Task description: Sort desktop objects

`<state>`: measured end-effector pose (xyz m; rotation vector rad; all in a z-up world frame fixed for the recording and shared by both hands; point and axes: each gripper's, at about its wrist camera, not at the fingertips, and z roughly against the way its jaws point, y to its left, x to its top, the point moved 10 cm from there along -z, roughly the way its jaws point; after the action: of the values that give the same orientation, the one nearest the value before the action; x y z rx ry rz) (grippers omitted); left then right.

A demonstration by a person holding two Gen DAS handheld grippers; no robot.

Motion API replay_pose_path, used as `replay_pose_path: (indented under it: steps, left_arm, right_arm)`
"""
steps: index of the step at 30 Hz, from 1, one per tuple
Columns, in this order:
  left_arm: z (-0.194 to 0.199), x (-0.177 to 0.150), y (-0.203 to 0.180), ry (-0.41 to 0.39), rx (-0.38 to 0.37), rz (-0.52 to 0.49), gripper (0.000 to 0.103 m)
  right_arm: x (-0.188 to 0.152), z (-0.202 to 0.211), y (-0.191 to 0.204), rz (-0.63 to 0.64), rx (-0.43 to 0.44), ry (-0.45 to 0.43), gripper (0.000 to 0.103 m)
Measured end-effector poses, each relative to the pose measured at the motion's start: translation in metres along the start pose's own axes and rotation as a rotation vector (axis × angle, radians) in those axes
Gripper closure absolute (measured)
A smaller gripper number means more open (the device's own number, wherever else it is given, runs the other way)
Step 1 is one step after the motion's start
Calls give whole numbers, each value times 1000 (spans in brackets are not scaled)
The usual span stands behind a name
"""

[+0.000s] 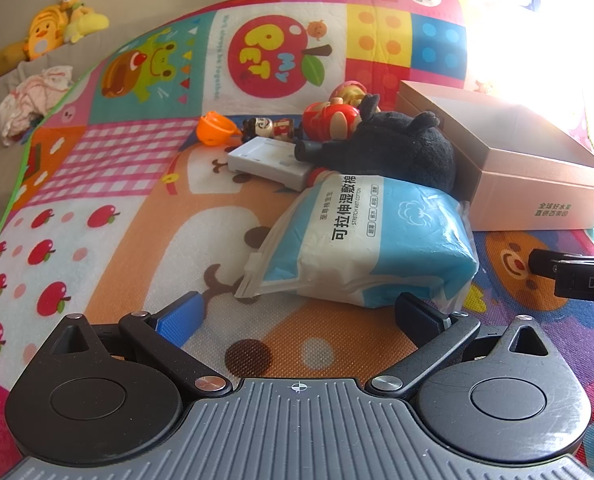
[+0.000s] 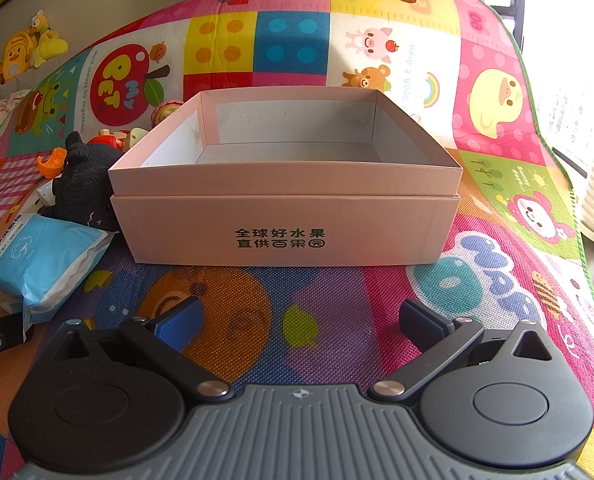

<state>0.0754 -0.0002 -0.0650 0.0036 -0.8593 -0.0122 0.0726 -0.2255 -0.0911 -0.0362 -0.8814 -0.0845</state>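
Mat (image 2: 377, 288), bright with cartoon prints, fills both views. Box (image 2: 285, 220), pink and open-topped, sits at the centre of the right wrist view, its inside bare; in the left wrist view it lies at the right edge. Wipes pack (image 1: 369, 240), blue and white, lies at the centre of the left view, just beyond the left gripper (image 1: 301, 312), whose jaws stand spread wide with nothing between them. Black plush (image 1: 389, 148) rests above the pack, touching the box's left wall. White case (image 1: 269, 160) lies left of the plush, partly under it. Red doll (image 1: 329, 114) stands behind, a small figurine (image 1: 269, 126) and orange cup (image 1: 215, 128) to its left. Right gripper (image 2: 301, 316), at the bottom of its own view, is likewise spread wide and empty over bare mat before the box.
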Motion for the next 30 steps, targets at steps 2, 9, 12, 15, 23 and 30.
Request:
replay_pose_path:
  steps: [2,9,12,15,23,30]
  left_arm:
    - [0,0,0,0,0,0,0]
    - [0,0,0,0,-1,-1,0]
    - [0,0,0,0,-1,0,0]
    - [0,0,0,1,-1,-1,0]
    - [-2,1,6,30,-13,-1,0]
    - [1,0,6,30,-17,-1,0]
  right_arm:
    - [0,0,0,0,0,0,0]
    - [0,0,0,-1,0,0,0]
    - [0,0,0,-1,0,0,0]
    - [0,0,0,-1,0,0,0]
    - [0,0,0,-1,0,0,0]
    - [0,0,0,-1,-1,0,0]
